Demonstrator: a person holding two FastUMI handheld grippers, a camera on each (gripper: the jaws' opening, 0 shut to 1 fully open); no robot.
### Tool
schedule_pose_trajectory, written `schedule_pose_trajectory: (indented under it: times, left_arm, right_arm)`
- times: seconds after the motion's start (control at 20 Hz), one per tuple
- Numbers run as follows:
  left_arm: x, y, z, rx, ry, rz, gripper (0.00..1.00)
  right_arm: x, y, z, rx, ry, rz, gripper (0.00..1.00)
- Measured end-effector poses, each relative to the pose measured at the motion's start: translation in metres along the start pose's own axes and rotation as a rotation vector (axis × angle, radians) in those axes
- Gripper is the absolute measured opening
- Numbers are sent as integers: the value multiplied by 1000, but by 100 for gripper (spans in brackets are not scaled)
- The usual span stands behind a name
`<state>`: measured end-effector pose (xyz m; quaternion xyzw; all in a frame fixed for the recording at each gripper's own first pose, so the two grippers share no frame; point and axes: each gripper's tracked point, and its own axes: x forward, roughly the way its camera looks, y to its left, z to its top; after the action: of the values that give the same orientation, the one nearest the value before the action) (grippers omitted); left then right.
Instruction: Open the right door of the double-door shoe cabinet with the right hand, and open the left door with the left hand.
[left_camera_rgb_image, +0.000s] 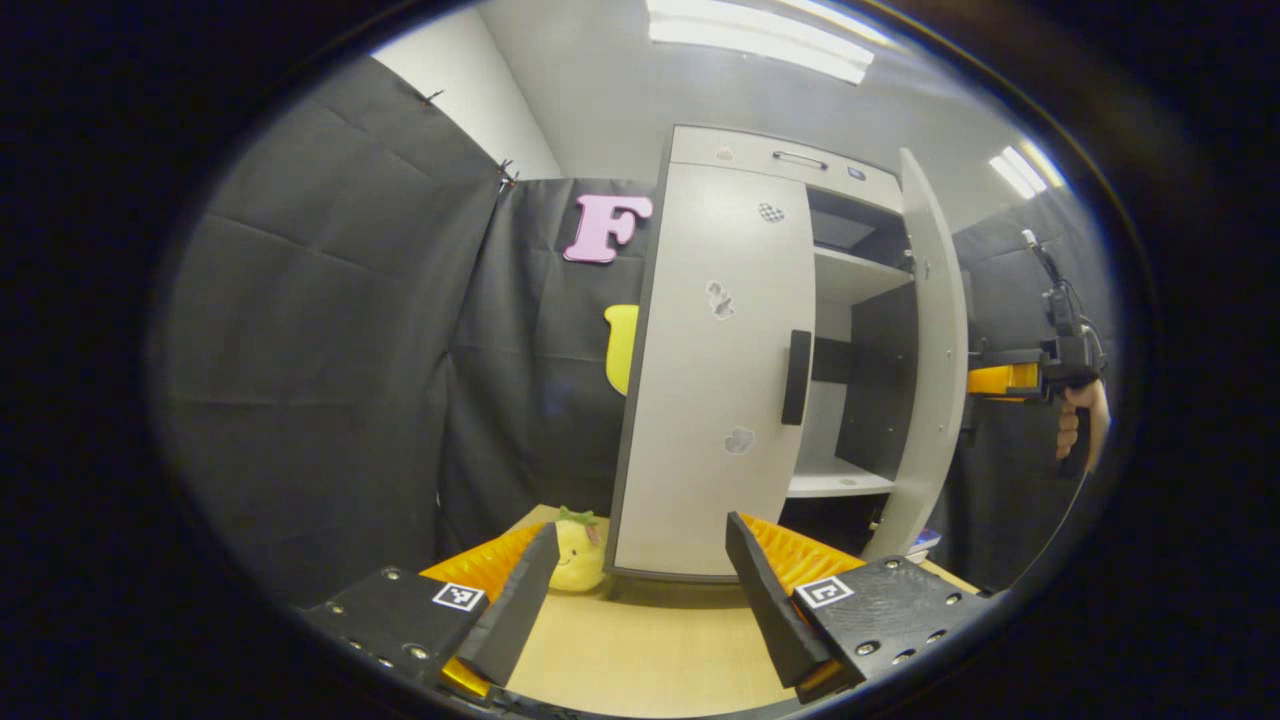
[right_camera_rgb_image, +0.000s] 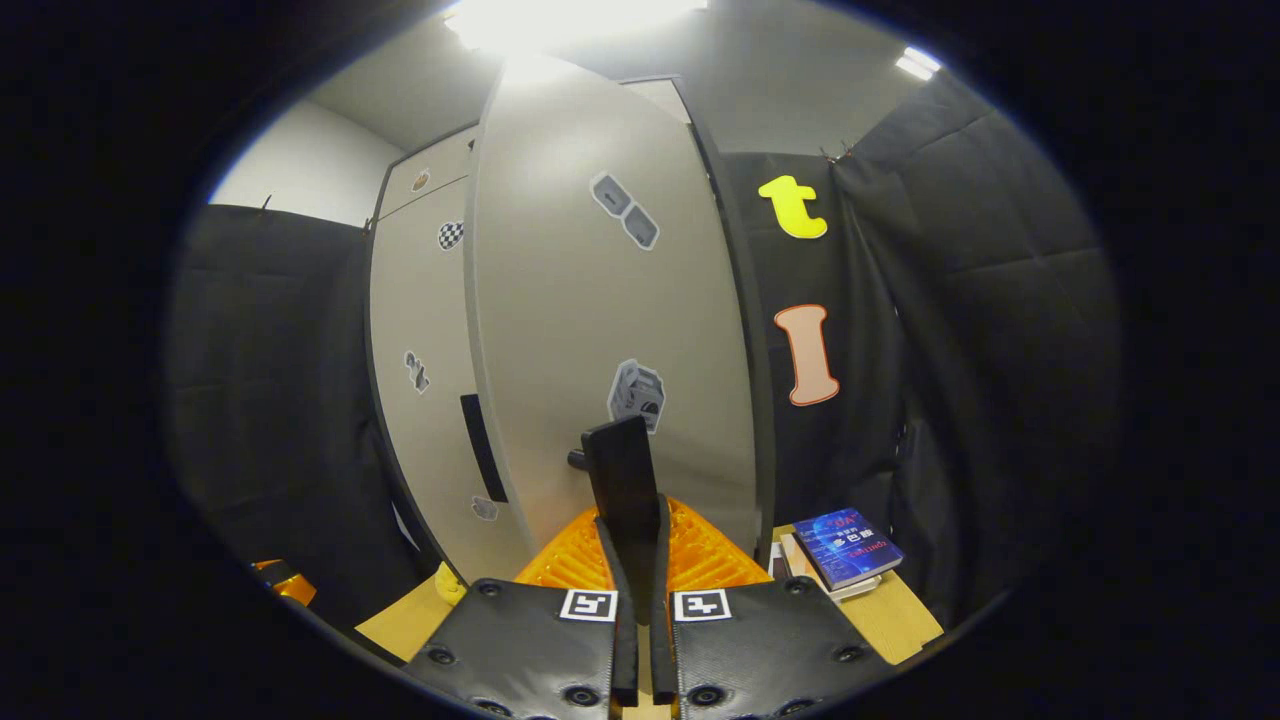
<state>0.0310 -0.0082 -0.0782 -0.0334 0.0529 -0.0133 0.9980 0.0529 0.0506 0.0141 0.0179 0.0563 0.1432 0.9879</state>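
The grey double-door shoe cabinet (left_camera_rgb_image: 720, 380) stands on a wooden table. Its left door (left_camera_rgb_image: 715, 400) is closed, with a black vertical handle (left_camera_rgb_image: 797, 377) at its inner edge. The right door (left_camera_rgb_image: 935, 360) is swung out, showing shelves inside. My left gripper (left_camera_rgb_image: 640, 540) hangs open in front of the left door, well short of its handle. In the right gripper view, my right gripper (right_camera_rgb_image: 636, 525) is shut on the right door's black handle (right_camera_rgb_image: 620, 470), with the right door (right_camera_rgb_image: 600, 320) angled toward me. From the left gripper view, the right gripper (left_camera_rgb_image: 1000, 380) and a hand (left_camera_rgb_image: 1085, 420) sit beyond the open door.
A yellow plush toy (left_camera_rgb_image: 578, 555) sits on the table (left_camera_rgb_image: 640, 650) by the cabinet's left front corner. Books (right_camera_rgb_image: 845, 550) lie stacked on the table to the cabinet's right. Black cloth walls close in behind and on both sides.
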Motion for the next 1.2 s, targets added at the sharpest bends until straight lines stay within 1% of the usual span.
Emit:
schedule_pose_trajectory:
  times: [0.3, 0.35, 0.4, 0.6, 0.65, 0.7, 0.75, 0.8, 0.9, 1.0, 1.2]
  left_arm:
    - [8, -2, -6, -4, 25, -25, 96]
    - [9, -3, -6, -2, 23, -31, 96]
    - [9, -3, -6, 0, 19, -35, 96]
    - [15, -7, -6, -1, 17, -51, 96]
    - [17, -11, -5, -1, 18, -68, 96]
    - [21, -15, -5, -1, 16, -91, 96]
    - [23, -17, -3, -4, 14, -106, 96]
    - [25, -17, -2, -9, 12, -113, 96]
    - [27, -18, 0, -15, 10, -116, 96]
    - [31, -19, 0, -18, 12, -113, 96]
    - [30, -16, 3, -10, 12, -109, 96]
  right_arm:
    - [-13, -28, 2, -45, -33, -87, 6]
    - [-16, -35, 3, -39, -36, -99, 2]
    - [-18, -42, 2, -31, -33, -110, 6]
    - [-25, -80, 2, 21, -35, -153, 5]
    - [-26, -91, 6, 36, -40, -169, 5]
    - [-25, -103, 6, 43, -41, -186, 0]
    - [-27, -113, 9, 42, -46, -183, 3]
    - [-24, -113, 7, 45, -33, -161, 2]
    - [-24, -113, 8, 25, -43, -132, 2]
    - [-24, -116, 9, 26, -62, -126, 2]
    - [-27, -117, 5, 56, -60, -105, 5]
